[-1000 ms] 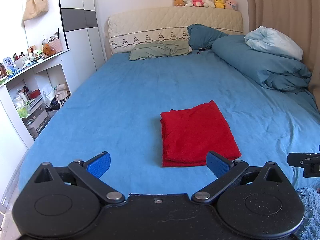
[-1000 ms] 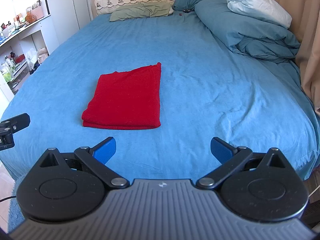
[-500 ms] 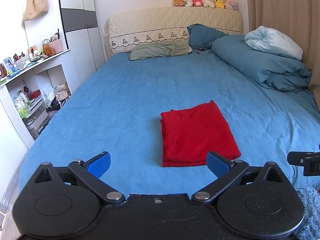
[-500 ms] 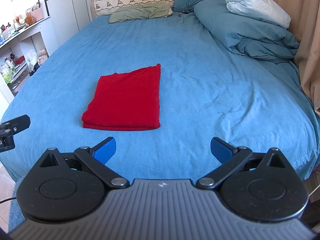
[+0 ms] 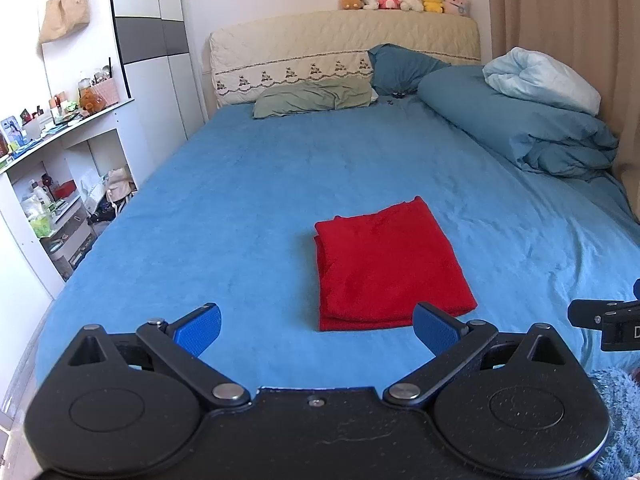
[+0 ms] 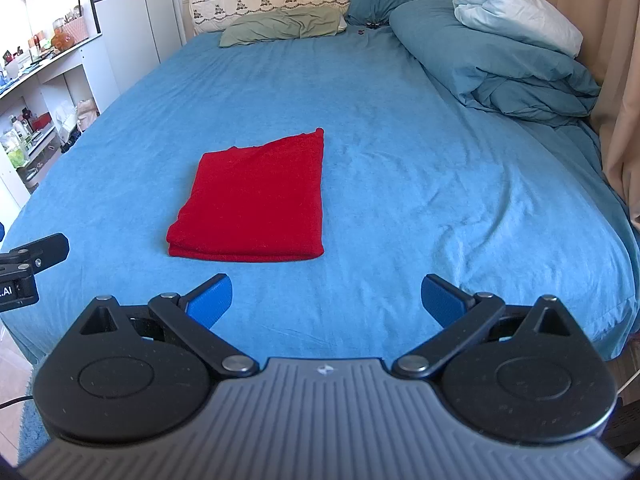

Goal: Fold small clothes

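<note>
Cloth (image 5: 390, 264) is seen folded flat on the bed (image 5: 248, 184), unmoved over the last second. Both claws, left (image 5: 318, 326) and right (image 6: 326, 294), are held open and empty short of it; folding is judged finished.

We see a bed (image 5: 248, 184) covered by a blue sheet (image 6: 400, 168). A folded red cloth (image 5: 384, 264) lies flat near its foot end. At the head, a green pillow (image 5: 312, 98) and a dark blue pillow (image 5: 400, 68) rest against the headboard. A bunched blue duvet (image 5: 520, 132) lies along the right side, with a pale blue blanket (image 5: 540, 80) on top.
</note>
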The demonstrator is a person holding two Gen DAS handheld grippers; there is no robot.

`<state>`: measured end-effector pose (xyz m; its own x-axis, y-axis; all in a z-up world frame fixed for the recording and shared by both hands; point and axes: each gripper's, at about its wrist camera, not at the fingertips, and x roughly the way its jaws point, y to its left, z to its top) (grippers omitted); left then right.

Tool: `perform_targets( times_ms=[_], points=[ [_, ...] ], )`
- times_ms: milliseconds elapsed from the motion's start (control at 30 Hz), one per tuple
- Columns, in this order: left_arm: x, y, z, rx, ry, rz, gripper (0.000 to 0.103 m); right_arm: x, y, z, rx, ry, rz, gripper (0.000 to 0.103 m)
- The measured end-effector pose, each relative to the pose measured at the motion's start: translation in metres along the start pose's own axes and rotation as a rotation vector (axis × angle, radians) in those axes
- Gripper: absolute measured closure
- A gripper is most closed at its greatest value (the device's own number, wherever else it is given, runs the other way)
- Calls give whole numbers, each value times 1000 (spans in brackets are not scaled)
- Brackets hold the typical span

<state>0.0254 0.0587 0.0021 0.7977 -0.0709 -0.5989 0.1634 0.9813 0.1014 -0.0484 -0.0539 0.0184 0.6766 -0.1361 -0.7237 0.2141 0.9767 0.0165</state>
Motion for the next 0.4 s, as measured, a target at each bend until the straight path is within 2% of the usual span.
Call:
perform_targets(
  times_ms=[400],
  points=[
    [-1, 2, -3, -15, -16, 16, 0, -1, 3, 1, 3, -2, 2, 0]
  ],
)
